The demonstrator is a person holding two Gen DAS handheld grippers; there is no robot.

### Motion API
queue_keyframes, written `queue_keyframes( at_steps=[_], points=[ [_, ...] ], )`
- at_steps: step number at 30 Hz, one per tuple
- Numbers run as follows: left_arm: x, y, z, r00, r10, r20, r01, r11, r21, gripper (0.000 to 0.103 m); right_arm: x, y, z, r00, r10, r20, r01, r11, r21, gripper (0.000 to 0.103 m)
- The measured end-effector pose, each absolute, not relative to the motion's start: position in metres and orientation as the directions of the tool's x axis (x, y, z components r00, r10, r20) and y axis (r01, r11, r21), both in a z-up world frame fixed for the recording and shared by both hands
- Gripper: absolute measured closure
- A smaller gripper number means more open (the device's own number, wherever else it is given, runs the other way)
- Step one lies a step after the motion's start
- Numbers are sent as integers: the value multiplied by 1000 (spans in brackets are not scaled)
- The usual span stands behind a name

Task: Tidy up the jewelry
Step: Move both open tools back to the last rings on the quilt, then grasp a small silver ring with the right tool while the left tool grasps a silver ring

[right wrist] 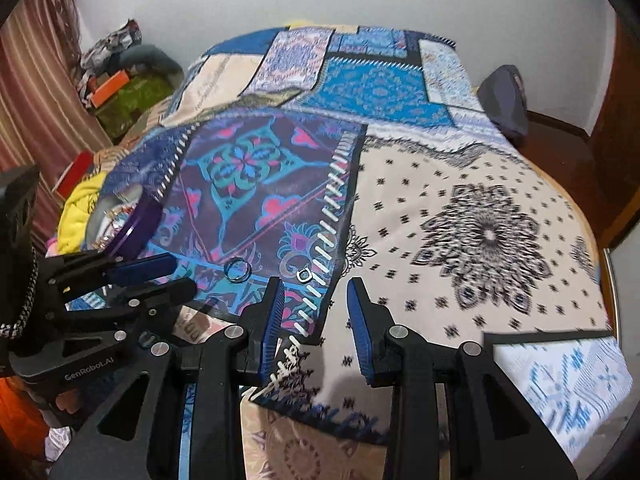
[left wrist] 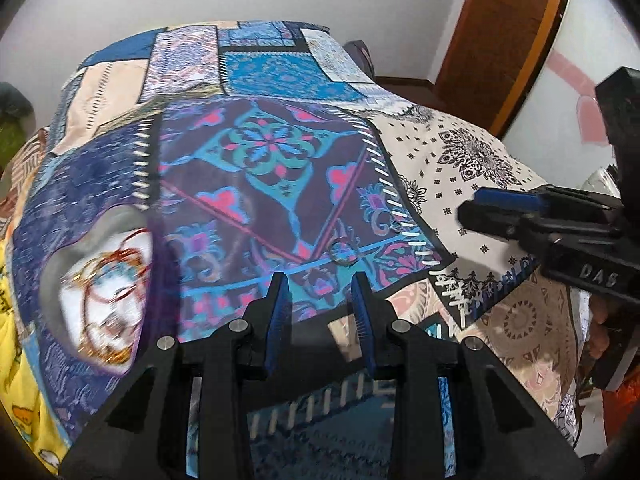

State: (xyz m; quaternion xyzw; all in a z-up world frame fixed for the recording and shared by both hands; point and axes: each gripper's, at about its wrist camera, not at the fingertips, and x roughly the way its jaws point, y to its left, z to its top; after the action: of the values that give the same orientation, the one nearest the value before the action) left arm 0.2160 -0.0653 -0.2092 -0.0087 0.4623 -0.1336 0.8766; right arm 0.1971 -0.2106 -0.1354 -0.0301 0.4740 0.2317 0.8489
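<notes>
Left wrist view shows the left gripper (left wrist: 320, 280) with its jaws partly open and nothing between them, aimed at a metal ring (left wrist: 342, 254) lying on the patterned bedspread (left wrist: 256, 168) just above the fingertips. At the left edge of that frame sits a heart-shaped tray (left wrist: 52, 280) holding a blurred tangle of what look like chains and bangles. The right gripper (right wrist: 316, 292) also has its jaws partly open and empty; in the right wrist view a small square-faced ring (right wrist: 305, 274) lies just above its left finger, on the white stitched line of the bedspread, with the metal ring further left. Judging by this, some jewelry is already gathered in the tray, while two rings remain loose on the bed, neither yet grasped. Both pickups and the carry to the tray are still to do.
</notes>
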Motion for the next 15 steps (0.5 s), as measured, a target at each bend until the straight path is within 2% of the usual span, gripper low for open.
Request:
queue_keyframes(
  at_steps=[9, 15],
  points=[
    [235, -73, -223, 488, -274, -829, 241, 955, -174, 71, 215, -190, -163, 367, 350, -862, -499, 856, 135, 74],
    [239, -72, -226, 479, -284, -831, 238, 953, -189, 71, 213, -180, -169, 380, 329, -864, -536, 840, 85, 75]
  ],
)
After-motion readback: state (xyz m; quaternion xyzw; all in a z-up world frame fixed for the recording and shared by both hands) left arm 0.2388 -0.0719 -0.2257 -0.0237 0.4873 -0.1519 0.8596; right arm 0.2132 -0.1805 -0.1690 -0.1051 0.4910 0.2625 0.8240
